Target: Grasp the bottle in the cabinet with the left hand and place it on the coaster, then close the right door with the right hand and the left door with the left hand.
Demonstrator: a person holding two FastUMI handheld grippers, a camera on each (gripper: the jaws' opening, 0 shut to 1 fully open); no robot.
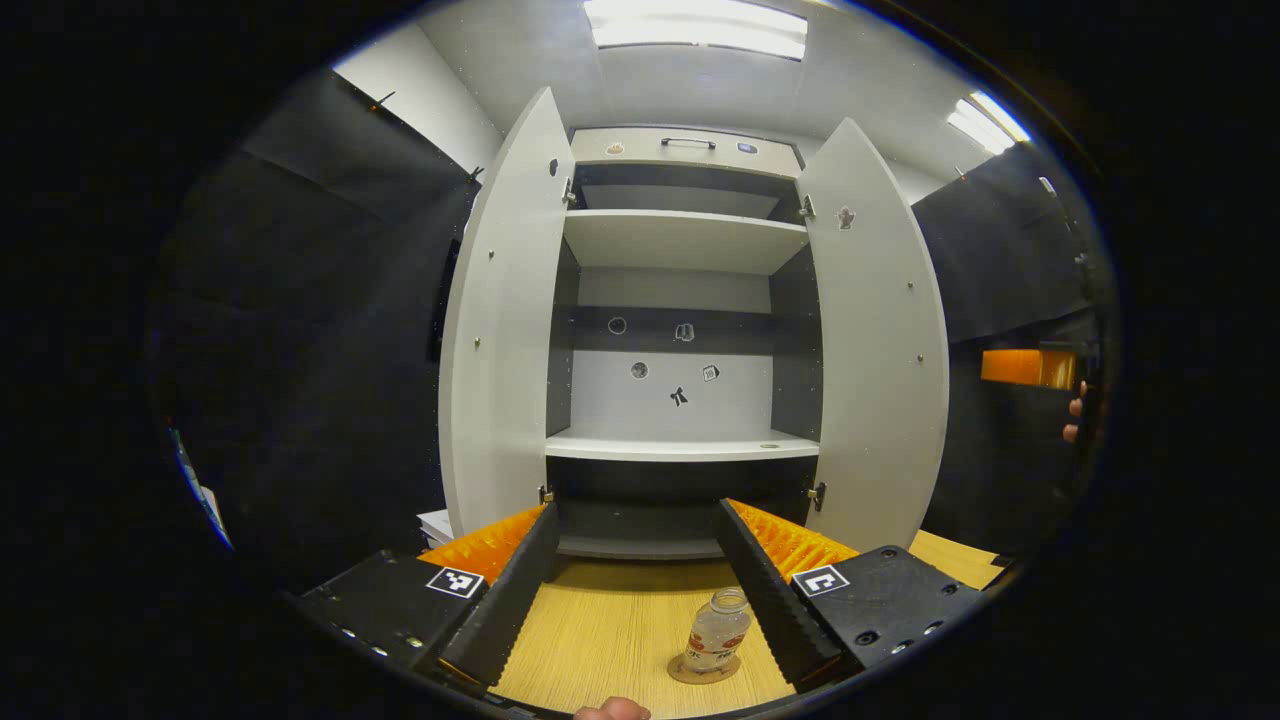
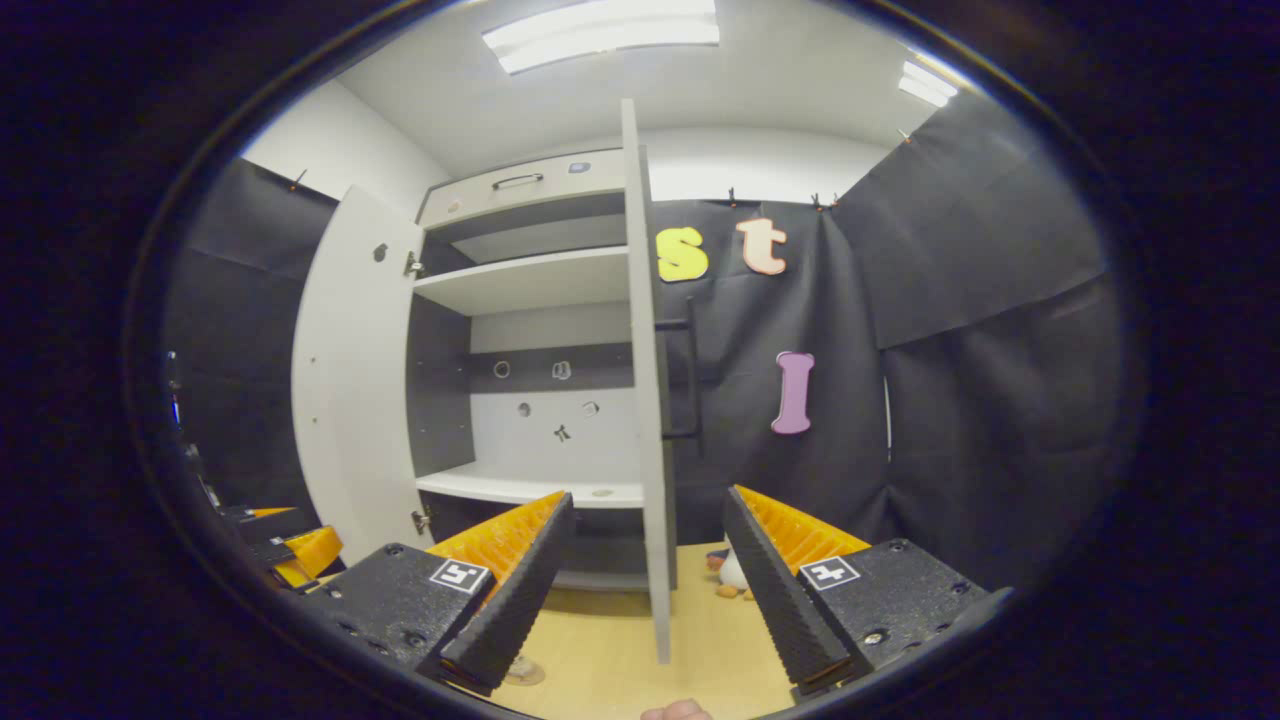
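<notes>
A small clear bottle (image 1: pixel 716 632) stands upright on a round coaster (image 1: pixel 703 670) on the wooden table (image 1: pixel 610 620), just inside my left gripper's right finger (image 1: pixel 770 590). My left gripper (image 1: pixel 636 512) is open and holds nothing. It faces the white cabinet (image 1: pixel 680 240), whose left door (image 1: pixel 500 330) and right door (image 1: pixel 880 340) both stand wide open. My right gripper (image 2: pixel 648 498) is open too. In the right gripper view the right door (image 2: pixel 648 400) appears edge-on between the fingers, with its black handle (image 2: pixel 690 380) on the outer side. Contact with the door cannot be told.
The cabinet's middle shelf (image 1: pixel 680 445) is bare. A small toy figure (image 2: pixel 733 575) lies on the table behind the right door. The right gripper (image 1: pixel 1030 367) and a hand (image 1: pixel 1073 415) show at the far right; my left gripper (image 2: pixel 290 550) sits low left.
</notes>
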